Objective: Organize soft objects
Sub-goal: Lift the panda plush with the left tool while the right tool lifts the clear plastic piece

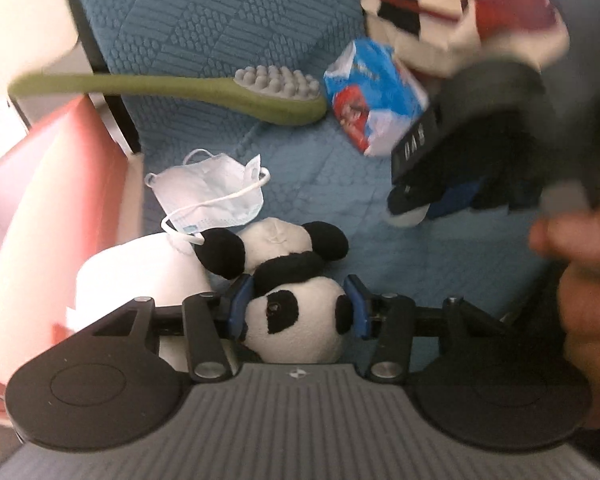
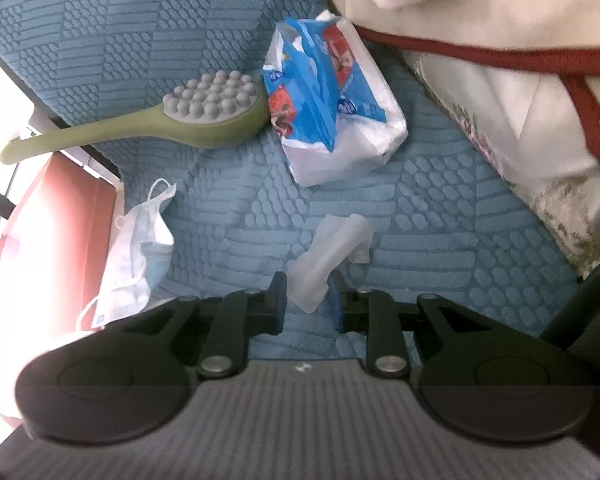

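Left tool (image 1: 298,306) is clamped on a toy panda's (image 1: 296,320) head, its body stretching away toward a face mask (image 1: 216,196) on the blue bedspread (image 1: 220,40). Right tool (image 2: 306,300) pinches a crumpled clear wrapper (image 2: 324,256); print on the tissue pack (image 2: 328,100) is unreadable.

Left gripper (image 1: 298,306) angled downward, blue pads (image 1: 356,306) against both sides of the panda's (image 1: 296,320) head, pressing it. Right gripper (image 2: 308,300) also pitched down, jaws narrow, a clear soft piece (image 2: 324,256) between the fingertips; contact uncertain. Blurred hand (image 1: 580,280) at right edge of left view.
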